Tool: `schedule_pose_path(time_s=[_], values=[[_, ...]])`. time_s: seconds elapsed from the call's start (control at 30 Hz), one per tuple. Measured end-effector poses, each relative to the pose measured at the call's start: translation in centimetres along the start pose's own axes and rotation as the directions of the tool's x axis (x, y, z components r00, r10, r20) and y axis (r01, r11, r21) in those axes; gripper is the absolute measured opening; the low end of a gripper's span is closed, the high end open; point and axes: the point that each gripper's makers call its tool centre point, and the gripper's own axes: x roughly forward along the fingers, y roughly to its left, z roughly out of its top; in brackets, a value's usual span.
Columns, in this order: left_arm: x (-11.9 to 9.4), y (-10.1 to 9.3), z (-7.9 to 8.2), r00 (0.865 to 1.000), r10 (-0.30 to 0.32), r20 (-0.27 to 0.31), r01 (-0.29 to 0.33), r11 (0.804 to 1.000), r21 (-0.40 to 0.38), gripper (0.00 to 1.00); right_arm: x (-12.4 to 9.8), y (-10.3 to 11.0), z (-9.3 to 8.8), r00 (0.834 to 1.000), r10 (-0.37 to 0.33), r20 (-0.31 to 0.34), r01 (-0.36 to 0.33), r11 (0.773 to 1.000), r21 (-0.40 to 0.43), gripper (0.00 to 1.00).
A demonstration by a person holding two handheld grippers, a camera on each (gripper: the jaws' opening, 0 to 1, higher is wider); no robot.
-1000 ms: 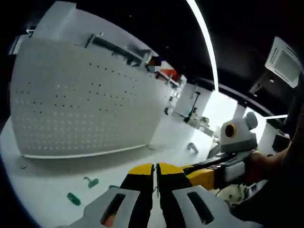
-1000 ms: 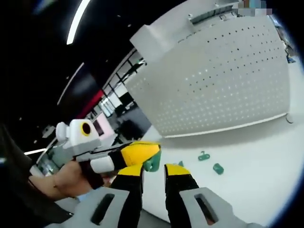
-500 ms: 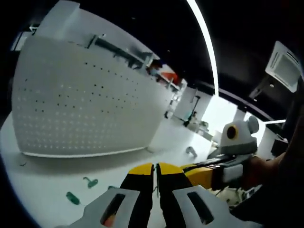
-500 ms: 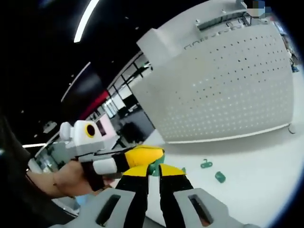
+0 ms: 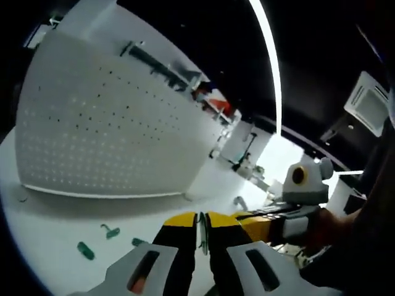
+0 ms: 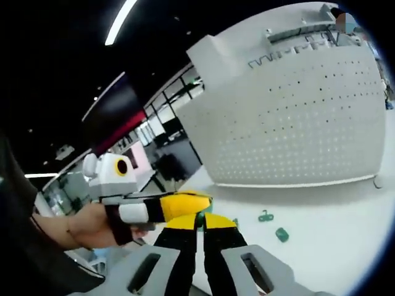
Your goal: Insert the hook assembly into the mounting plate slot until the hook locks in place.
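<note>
- Nearest in the left gripper view, the left tongs (image 5: 201, 227) stand almost closed, with a thin metal piece, seemingly part of the hook assembly (image 5: 201, 229), showing in the narrow slit between the yellow tips.
- In the right gripper view, the right tongs (image 6: 201, 223) have narrowed over the last second from a clear gap to nearly touching; a sliver of green shows just beyond their tips at 12 o'clock, but I cannot tell whether they pinch it.
- The left tongs come into that view from 9 o'clock, a hand (image 6: 92, 223) behind them, and their yellow tip meets the right tongs at the green part. I judge that the two sets of tongs are sharing or passing the assembly.
- Farther out on the white surface (image 6: 345, 228), loose green pieces (image 6: 266, 216) lie at about 2 o'clock of the right tongs; in the left gripper view they lie at about 9 o'clock.
- Farthest stands the white perforated mounting plate (image 5: 105, 142), upright on the surface and well apart from both tongs.
- Both views have tilted slightly, so the hands have shifted while the plate and loose pieces stay put.
- Insertion is not yet begun; the assembly must first travel to a slot.
</note>
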Motion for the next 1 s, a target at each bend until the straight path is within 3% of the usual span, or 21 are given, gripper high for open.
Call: schedule_pose_path(time_s=[0.23,0.33,0.37,0.43,0.53,0.63,0.77,1.0], values=[[-0.4,0.7,-0.7,0.997,0.065,-0.04,-0.062,0.996,0.071,0.23,-0.2,-1.1,0.1,0.996,-0.087,-0.017,0.084,0.987,-0.135,0.0],[-0.4,0.9,-1.1,0.995,0.081,-0.055,-0.076,0.993,0.09,0.29,-0.3,-1.3,0.4,0.995,-0.095,-0.001,0.095,0.987,-0.133,0.0],[-0.4,0.9,-1.2,0.995,0.083,-0.059,-0.078,0.993,0.091,0.3,-0.4,-1.2,1.0,0.996,-0.088,0.03,0.091,0.991,-0.097,0.0],[-0.4,0.7,-1.3,0.995,0.075,-0.061,-0.071,0.996,0.062,0.32,-0.5,-1.6,1.2,0.994,-0.102,0.036,0.105,0.99,-0.091,0.0],[-0.5,0.8,-1.3,0.994,0.091,-0.061,-0.086,0.993,0.08,0.32,-0.7,-1.8,1.7,0.991,-0.119,0.053,0.124,0.986,-0.11,0.0],[-0.5,1.2,-1.8,0.987,0.126,-0.098,-0.112,0.984,0.142,0.31,-0.8,-1.5,2.2,0.991,-0.116,0.062,0.123,0.984,-0.126,0.0],[-0.2,0.6,-1.8,0.991,0.092,-0.102,-0.085,0.994,0.073,0.28,-0.9,-1.3,2.2,0.992,-0.106,0.07,0.115,0.984,-0.137,0.0],[0.1,0.6,-1.4,0.992,0.08,-0.093,-0.076,0.996,0.048,0.21,-1.0,-0.5,2.0,0.994,-0.086,0.069,0.097,0.98,-0.174,0.0]])
